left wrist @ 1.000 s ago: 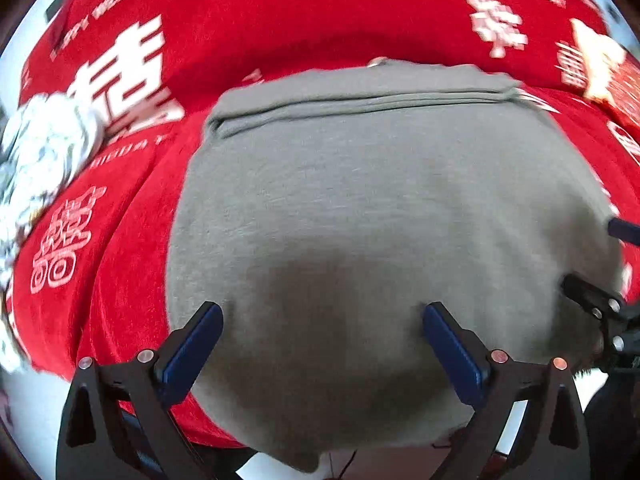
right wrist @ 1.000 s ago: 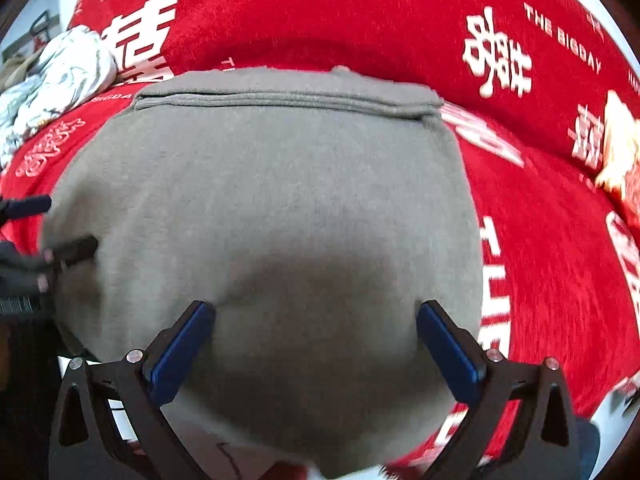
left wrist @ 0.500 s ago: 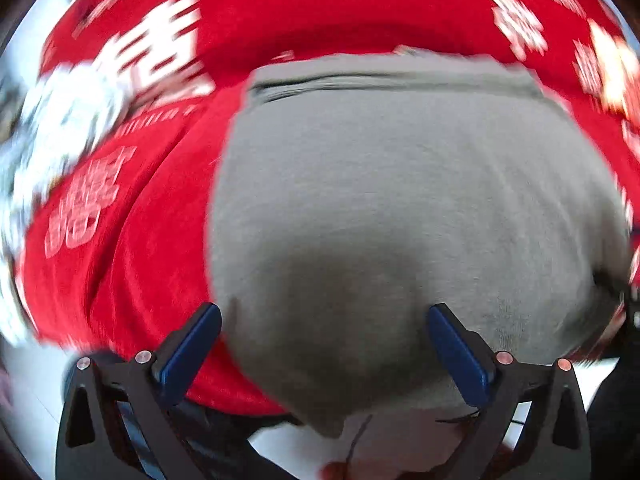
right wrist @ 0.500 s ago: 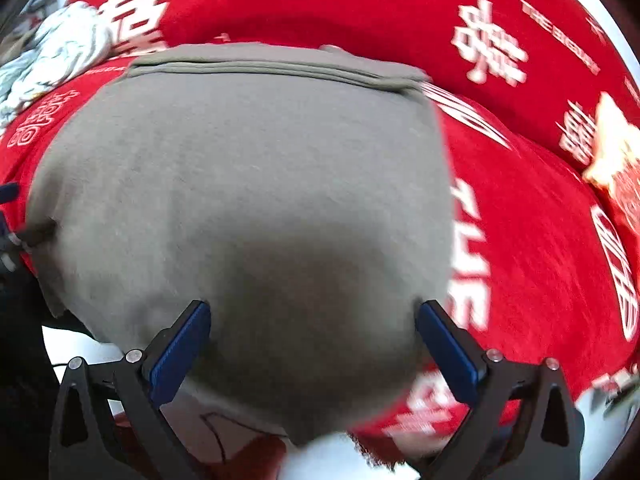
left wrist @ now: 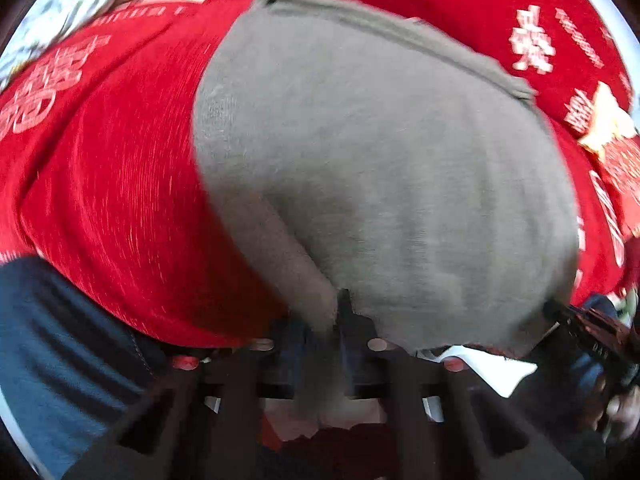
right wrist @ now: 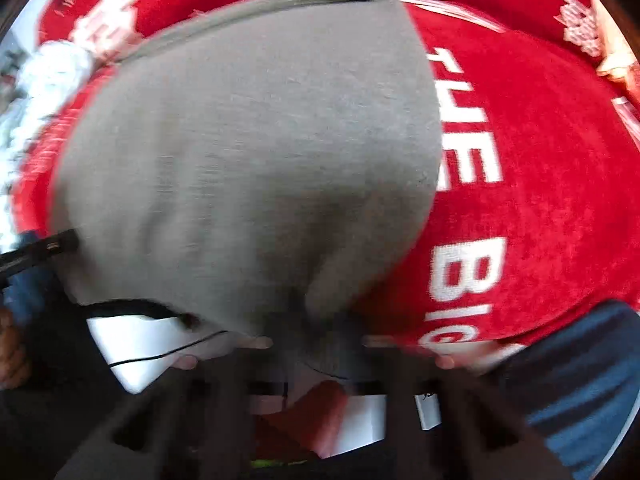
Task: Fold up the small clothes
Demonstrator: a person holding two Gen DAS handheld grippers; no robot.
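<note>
The grey-green knit garment, already doubled so that a thick layered hem lies along its far edge, is spread on the red plush cloth with white lettering that covers the table, its near edge hanging just over the table's near edge. The left gripper has its fingers drawn narrow and pinching the near left corner of the garment, and a ridge of fabric rises from that pinch; the right gripper looks likewise closed on the near right corner, though blur softens the fingertips there. A crumpled white patterned cloth sits near the table's far left corner, well apart from the fold. The step in hand appears to be carrying the near edge up and over to the far hem. To do it well, both corners should rise together and level, kept taut enough between the two grips that the middle does not sag or drag the lower layer along the plush, which probably clings. The near edge should be laid square on the far hem before either grip lets go; uneven hands would skew the fold.
</note>
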